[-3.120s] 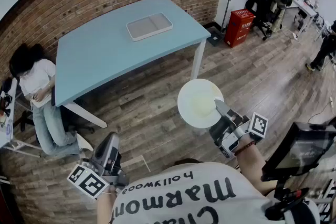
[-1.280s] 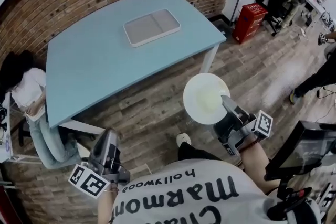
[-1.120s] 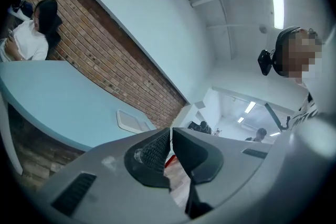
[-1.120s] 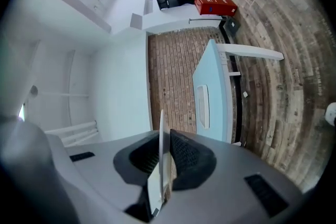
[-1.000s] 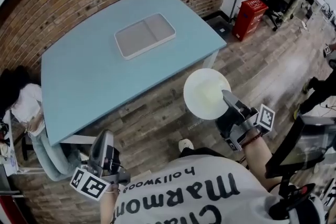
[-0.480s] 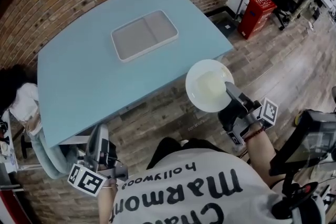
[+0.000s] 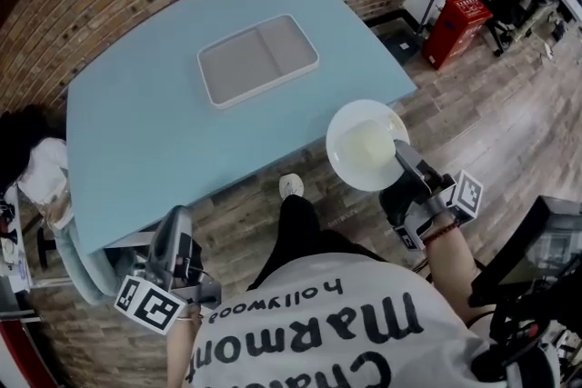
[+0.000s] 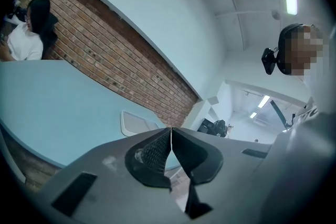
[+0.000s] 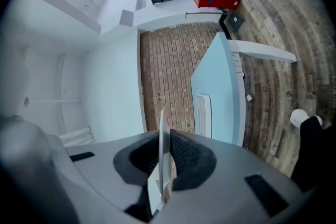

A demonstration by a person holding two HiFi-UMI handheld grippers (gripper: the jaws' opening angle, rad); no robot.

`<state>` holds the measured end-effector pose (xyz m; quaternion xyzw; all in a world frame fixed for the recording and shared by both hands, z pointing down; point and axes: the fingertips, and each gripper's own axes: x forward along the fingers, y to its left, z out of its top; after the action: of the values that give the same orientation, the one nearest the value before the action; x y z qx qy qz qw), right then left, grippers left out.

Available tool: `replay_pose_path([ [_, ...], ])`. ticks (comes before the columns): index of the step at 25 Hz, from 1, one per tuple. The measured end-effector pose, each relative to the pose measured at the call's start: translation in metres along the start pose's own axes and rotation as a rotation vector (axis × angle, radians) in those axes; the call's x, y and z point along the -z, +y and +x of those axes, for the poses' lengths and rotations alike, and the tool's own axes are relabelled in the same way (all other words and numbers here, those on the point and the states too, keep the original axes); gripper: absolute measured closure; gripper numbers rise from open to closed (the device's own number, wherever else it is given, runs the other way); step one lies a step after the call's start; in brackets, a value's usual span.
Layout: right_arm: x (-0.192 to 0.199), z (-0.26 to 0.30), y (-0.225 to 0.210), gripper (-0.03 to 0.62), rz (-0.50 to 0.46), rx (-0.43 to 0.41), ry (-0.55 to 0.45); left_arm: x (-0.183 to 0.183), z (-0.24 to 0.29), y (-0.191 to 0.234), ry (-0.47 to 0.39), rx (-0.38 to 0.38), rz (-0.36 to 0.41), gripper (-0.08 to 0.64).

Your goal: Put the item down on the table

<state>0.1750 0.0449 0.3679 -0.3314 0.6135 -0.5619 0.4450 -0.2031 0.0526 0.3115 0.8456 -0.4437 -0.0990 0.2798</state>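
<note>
Head view: round plate, face up, right of centre, by the table corner; my right gripper clamps its near rim. Left gripper view: my left gripper, jaws together, empty. Right gripper view: plate edge-on, running top to bottom between my pads.

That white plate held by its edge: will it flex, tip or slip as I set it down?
Probably stiff: the white plate looks flat though the right gripper pinches only one rim. Held off-centre, it may pivot or slip; its surface looks smooth. Likely breakable, so land it gently on the blue table.
</note>
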Motion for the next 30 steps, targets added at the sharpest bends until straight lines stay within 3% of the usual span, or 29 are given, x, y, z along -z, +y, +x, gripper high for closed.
replay_pose_path([
  [9,-0.019,0.032,-0.01,0.554,0.001,0.03,0.002,-0.011,0.053,0.007,0.023,0.042,-0.01,0.546],
  [18,-0.051,0.072,-0.029,0.555,0.007,0.079,-0.023,-0.027,0.106,0.038,0.04,0.026,-0.042,0.546],
  [24,-0.069,0.102,-0.045,0.555,-0.03,0.138,0.003,-0.042,0.147,0.052,0.06,0.028,-0.024,0.546],
  [30,-0.087,0.143,-0.072,0.554,-0.017,0.194,0.008,-0.051,0.181,0.088,0.095,-0.016,-0.076,0.552],
])
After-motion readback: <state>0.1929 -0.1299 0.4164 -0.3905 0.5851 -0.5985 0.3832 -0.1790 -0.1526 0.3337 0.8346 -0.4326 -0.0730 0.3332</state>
